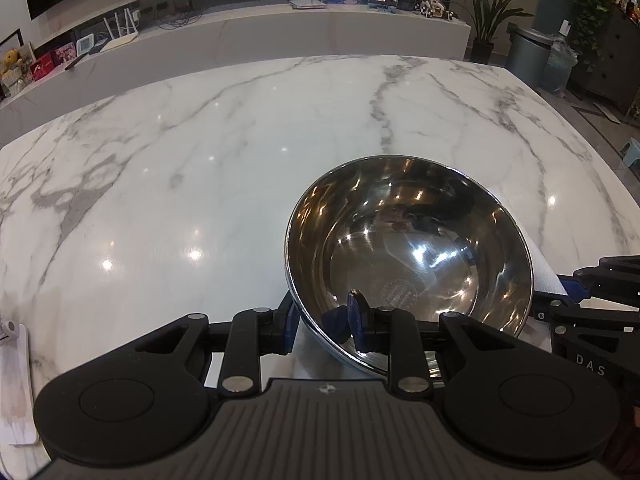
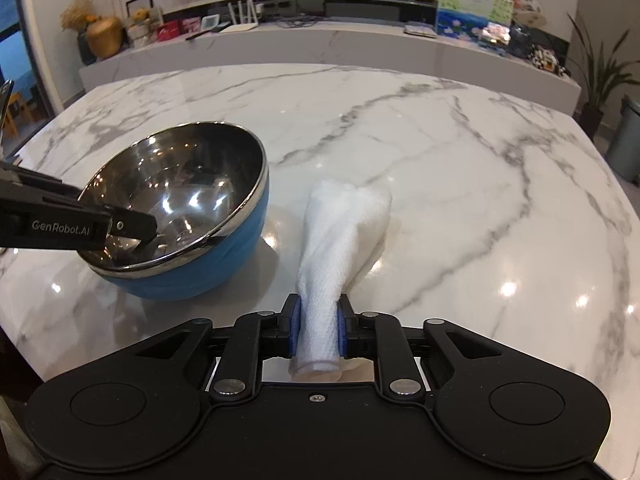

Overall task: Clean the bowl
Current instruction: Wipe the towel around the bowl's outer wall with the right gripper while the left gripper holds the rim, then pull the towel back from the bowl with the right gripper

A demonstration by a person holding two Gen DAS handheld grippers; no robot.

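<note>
Right gripper (image 2: 319, 330) pinches towel (image 2: 340, 232); left gripper (image 1: 326, 322) "GenRobot.AI" clamps bowl (image 1: 408, 248).

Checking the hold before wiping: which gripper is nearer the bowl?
Left. The left gripper clamps the bowl at its near rim; the right gripper holds the white cloth beside it.

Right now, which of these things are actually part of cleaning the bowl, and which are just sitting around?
Part of the job:
- bowl, steel inside, blue outside, tilted
- white cloth
- left tool, clamped on the bowl's rim
- right tool, gripping the cloth

Just lying about:
- marble table
- potted plant
- grey bin
- painting
</note>
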